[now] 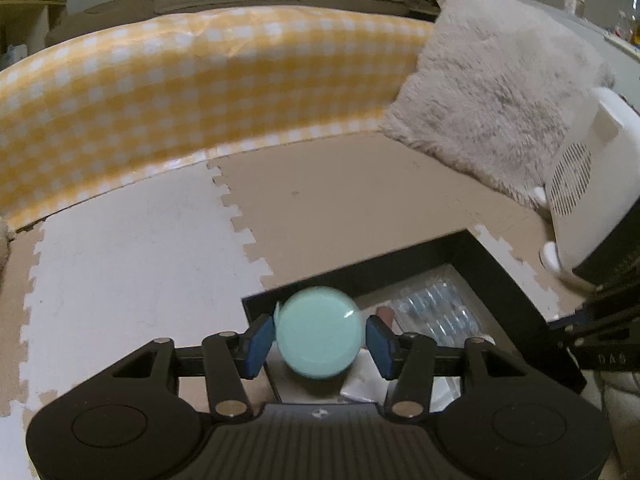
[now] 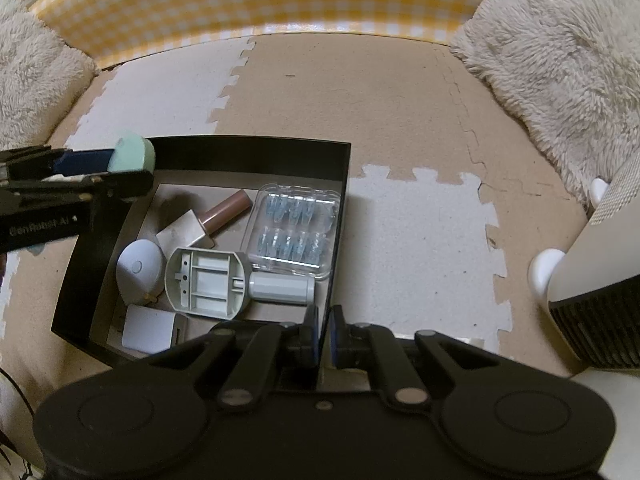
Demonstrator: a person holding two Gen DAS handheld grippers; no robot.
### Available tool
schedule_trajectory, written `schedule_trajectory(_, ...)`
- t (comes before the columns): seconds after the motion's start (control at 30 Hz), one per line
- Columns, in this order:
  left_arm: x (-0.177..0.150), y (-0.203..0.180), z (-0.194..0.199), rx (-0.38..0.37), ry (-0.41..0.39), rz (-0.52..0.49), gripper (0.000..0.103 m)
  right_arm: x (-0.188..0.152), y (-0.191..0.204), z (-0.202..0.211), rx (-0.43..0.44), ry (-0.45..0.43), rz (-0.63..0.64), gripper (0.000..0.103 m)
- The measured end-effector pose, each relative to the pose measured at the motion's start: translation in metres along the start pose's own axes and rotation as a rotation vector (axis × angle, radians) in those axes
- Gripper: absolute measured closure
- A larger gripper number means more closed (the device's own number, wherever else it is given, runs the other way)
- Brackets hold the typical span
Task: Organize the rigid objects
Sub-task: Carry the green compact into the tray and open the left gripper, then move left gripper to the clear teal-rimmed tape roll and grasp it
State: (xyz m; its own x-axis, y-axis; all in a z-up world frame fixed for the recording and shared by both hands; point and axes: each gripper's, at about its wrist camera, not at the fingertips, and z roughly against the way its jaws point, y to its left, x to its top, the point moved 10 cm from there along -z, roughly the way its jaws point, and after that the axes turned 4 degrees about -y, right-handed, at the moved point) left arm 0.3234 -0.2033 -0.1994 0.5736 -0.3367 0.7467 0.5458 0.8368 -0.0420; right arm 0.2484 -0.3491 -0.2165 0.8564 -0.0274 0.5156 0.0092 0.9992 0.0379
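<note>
The left gripper [image 1: 318,340] pinches a mint-green round case [image 1: 318,332] between its blue pads, one pad [image 1: 258,342] on each side, so its jaws are closed on the case. Seen from the right wrist camera, the case [image 2: 131,156] hangs above the far left corner of a black box [image 2: 256,152] that sits on the foam puzzle mat floor [image 2: 400,120].

The right gripper [image 2: 323,338] hovers over the near wall of the box, with its jaws pressed almost together and nothing between them.

Inside the box lie several things. A clear plastic case of blue parts [image 2: 294,230] rests against the right wall. Beside it a brown tube with a silver cap [image 2: 212,220] lies tilted, touching a pale round device with a button [image 2: 138,270]. A grey plastic holder with open compartments and a cylindrical end [image 2: 224,284] lies in front, its rim touching the clear case. A white rectangular block [image 2: 148,330] sits in the near left corner.

A yellow checked cloth [image 2: 240,0] runs along the far edge of the mat, with a fluffy cushion [image 2: 560,48] on the right and another [image 2: 28,68] on the left. A white appliance with a vent grille [image 1: 588,192] stands at the right, just beside the cushion.
</note>
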Motion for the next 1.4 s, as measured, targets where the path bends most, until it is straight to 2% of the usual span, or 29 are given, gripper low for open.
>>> schedule_trajectory(0.33, -0.009, -0.016, 0.011, -0.034, 0.061, -0.024, 0.027, 0.0, 0.0, 0.0, 0.001, -0.001, 0.0, 0.097)
schedule_trajectory(0.73, -0.007, -0.028, 0.029, -0.039, 0.051, -0.025, 0.003, 0.0, 0.0, 0.001, -0.001, -0.001, 0.003, 0.097)
schedule_trajectory(1.17, -0.009, -0.025, 0.039, -0.029, 0.046, -0.008, 0.0, -0.001, -0.001, 0.001, 0.0, -0.007, 0.003, 0.097)
schedule_trajectory(1.4, -0.004, -0.005, 0.054, 0.023, 0.011, 0.027, 0.0, -0.001, -0.004, 0.005, 0.019, -0.033, -0.039, 0.097)
